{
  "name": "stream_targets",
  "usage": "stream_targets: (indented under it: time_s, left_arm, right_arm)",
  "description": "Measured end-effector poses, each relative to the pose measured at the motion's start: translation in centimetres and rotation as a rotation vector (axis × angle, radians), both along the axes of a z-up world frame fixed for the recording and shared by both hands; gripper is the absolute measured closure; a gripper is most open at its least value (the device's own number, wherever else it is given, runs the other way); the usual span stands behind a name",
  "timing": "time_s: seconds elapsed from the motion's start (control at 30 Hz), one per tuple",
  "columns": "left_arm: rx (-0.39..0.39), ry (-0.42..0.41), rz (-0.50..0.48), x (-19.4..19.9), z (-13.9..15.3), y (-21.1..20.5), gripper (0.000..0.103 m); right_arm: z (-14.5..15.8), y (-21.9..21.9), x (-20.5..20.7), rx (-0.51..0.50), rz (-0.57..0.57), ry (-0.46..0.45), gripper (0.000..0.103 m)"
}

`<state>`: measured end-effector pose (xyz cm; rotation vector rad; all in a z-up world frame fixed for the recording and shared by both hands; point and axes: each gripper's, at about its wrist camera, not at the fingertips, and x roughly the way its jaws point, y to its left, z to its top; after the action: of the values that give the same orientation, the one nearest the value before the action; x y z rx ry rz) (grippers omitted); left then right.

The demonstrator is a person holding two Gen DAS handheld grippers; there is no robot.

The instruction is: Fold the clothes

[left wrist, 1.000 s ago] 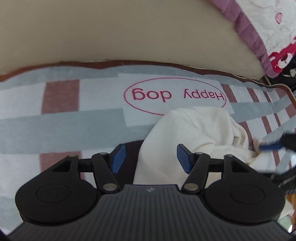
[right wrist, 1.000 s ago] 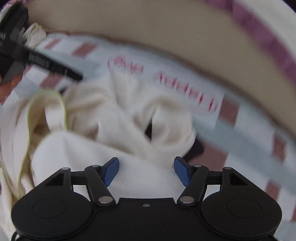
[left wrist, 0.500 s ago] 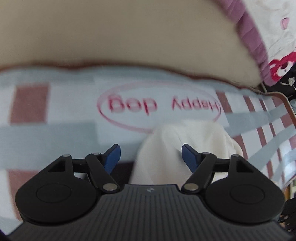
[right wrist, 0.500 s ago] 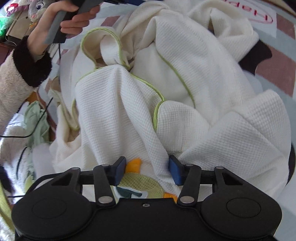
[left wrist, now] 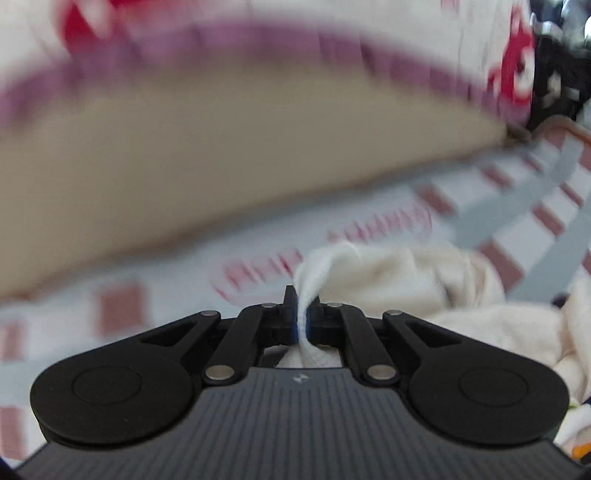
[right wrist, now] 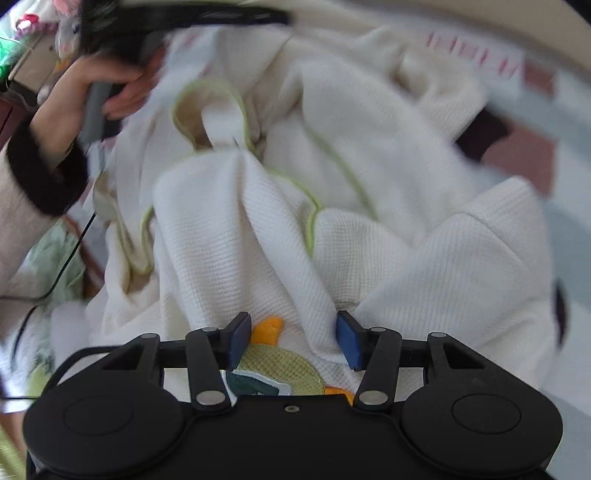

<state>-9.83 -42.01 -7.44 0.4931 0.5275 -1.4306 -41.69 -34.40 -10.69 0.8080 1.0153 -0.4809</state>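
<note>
A cream waffle-knit garment (right wrist: 369, 155) with green piping lies crumpled on the striped blanket (right wrist: 569, 133); a duck patch (right wrist: 280, 365) shows on it. My left gripper (left wrist: 302, 322) is shut on a pinched fold of this garment (left wrist: 399, 273), and the cloth rises between its pads. In the right wrist view my right gripper (right wrist: 291, 341) stands open just over the garment, its blue pads (right wrist: 349, 341) on either side of a raised fold above the duck patch. The left gripper's body (right wrist: 177, 18) shows blurred at the upper left, held by a hand (right wrist: 110, 88).
A beige mattress side (left wrist: 221, 155) with a purple-trimmed bedcover (left wrist: 258, 40) rises behind the blanket. Red lettering (left wrist: 332, 243) is printed on the blanket. A light green cloth (right wrist: 55, 266) and a black cable (right wrist: 70, 254) lie at the left edge.
The left gripper went from open to shut on a fold of the cream garment and its view swung up, blurred. The right gripper stayed open over the duck patch.
</note>
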Motion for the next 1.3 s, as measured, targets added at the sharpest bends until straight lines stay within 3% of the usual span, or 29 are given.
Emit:
stream_targets:
  time_s: [0.1, 0.17, 0.23, 0.27, 0.4, 0.57, 0.63, 0.77, 0.83, 0.87, 1.0, 1.13, 1.23, 1.3]
  left_arm:
    - [-0.206, -0.045, 0.079, 1.0, 5.8, 5.3, 0.100]
    - [-0.334, -0.083, 0.209, 2.1, 9.8, 9.4, 0.100]
    - [-0.478, -0.068, 0.338, 3.5, 13.4, 13.9, 0.100]
    - [-0.495, -0.055, 0.389, 4.4, 14.0, 15.5, 0.100]
    - [-0.271, -0.027, 0.525, 9.2, 10.4, 17.8, 0.099]
    - [-0.005, -0.006, 0.690, 15.0, 5.9, 21.0, 0.099]
    - [0.021, -0.038, 0.760, 16.6, 3.9, 23.6, 0.099]
    - [-0.041, -0.034, 0.826, 18.8, 3.5, 25.7, 0.099]
    - [-0.083, -0.093, 0.875, 19.2, 3.6, 25.1, 0.100]
    - [-0.100, -0.100, 0.877, 19.4, 3.8, 25.3, 0.100]
    - [-0.146, 0.013, 0.800, 20.0, 4.0, 26.6, 0.099]
    - [-0.161, 0.146, 0.598, 18.2, 3.1, 25.9, 0.097]
    - [-0.113, 0.206, 0.461, 15.7, 1.4, 24.4, 0.096]
    - [-0.062, 0.217, 0.375, 13.9, 0.3, 23.0, 0.096]
  right_arm:
    - [1.5, 1.3, -1.2, -0.072, -0.074, -0.033, 0.046]
    - [2.8, 1.4, -1.8, -0.125, -0.114, -0.045, 0.046]
    - [4.1, 1.5, -1.1, -0.187, -0.173, -0.100, 0.046]
    - [4.6, 1.5, -0.6, -0.212, -0.203, -0.136, 0.046]
    - [5.6, 0.2, 2.4, -0.273, -0.198, -0.170, 0.046]
    - [3.9, -1.4, 7.7, -0.267, -0.078, -0.078, 0.046]
    - [4.3, -1.8, 8.9, -0.285, -0.057, -0.086, 0.046]
    - [5.4, -3.1, 11.5, -0.318, -0.045, -0.092, 0.046]
    - [5.4, -3.5, 13.5, -0.325, -0.047, -0.089, 0.046]
    - [5.4, -3.6, 14.6, -0.314, -0.043, -0.091, 0.046]
    - [4.0, -3.1, 19.0, -0.295, -0.014, -0.067, 0.046]
    - [2.8, -3.7, 22.0, -0.296, -0.047, -0.078, 0.046]
    - [1.7, -4.9, 23.6, -0.262, -0.069, -0.123, 0.045]
    - [0.2, -5.7, 25.6, -0.281, -0.041, -0.033, 0.045]
